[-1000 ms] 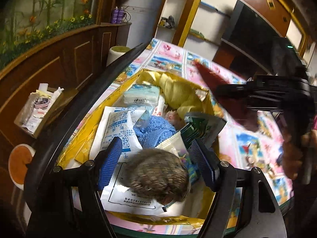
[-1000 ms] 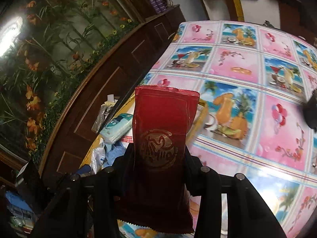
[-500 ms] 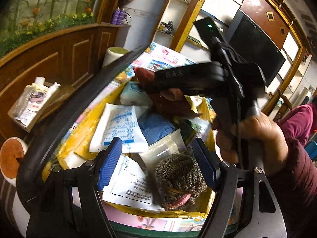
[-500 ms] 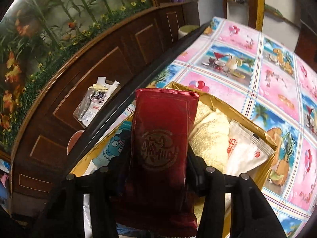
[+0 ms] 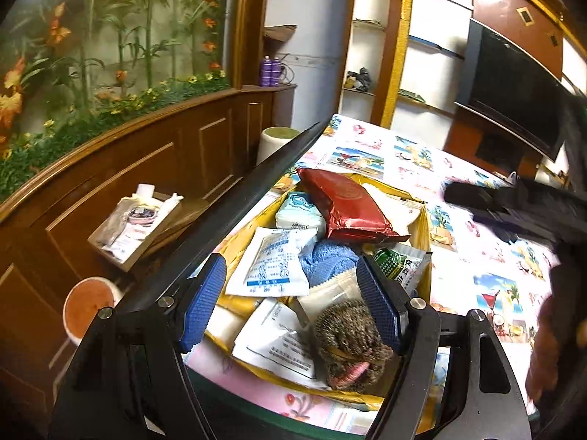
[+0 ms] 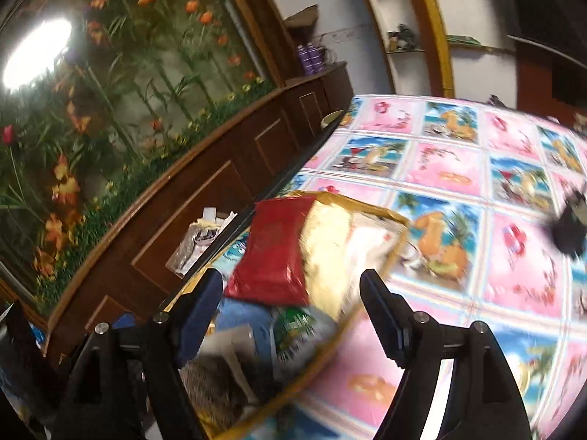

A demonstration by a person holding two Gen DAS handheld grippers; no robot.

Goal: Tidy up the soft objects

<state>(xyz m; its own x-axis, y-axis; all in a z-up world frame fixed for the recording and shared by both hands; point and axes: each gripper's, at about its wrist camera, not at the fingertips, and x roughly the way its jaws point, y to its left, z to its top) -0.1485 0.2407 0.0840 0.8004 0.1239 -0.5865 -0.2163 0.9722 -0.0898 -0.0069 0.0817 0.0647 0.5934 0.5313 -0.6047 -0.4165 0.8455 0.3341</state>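
Note:
A gold box on the table holds several soft packs. A red pouch lies on top at the far end; it also shows in the right wrist view. A brown knitted toy lies at the near end, beside white packets and a blue cloth. My left gripper is open and empty above the near end of the box. My right gripper is open and empty, above the box's right edge; it shows in the left wrist view as a dark shape over the table.
The table has a pink picture cloth. A wooden panel wall runs along the left, with a small tray of items and an orange stool below. A dark object lies at the right.
My right gripper has opened and let go of the red pouch, which now lies in the box. It has drawn back to the right. My left gripper stays open.

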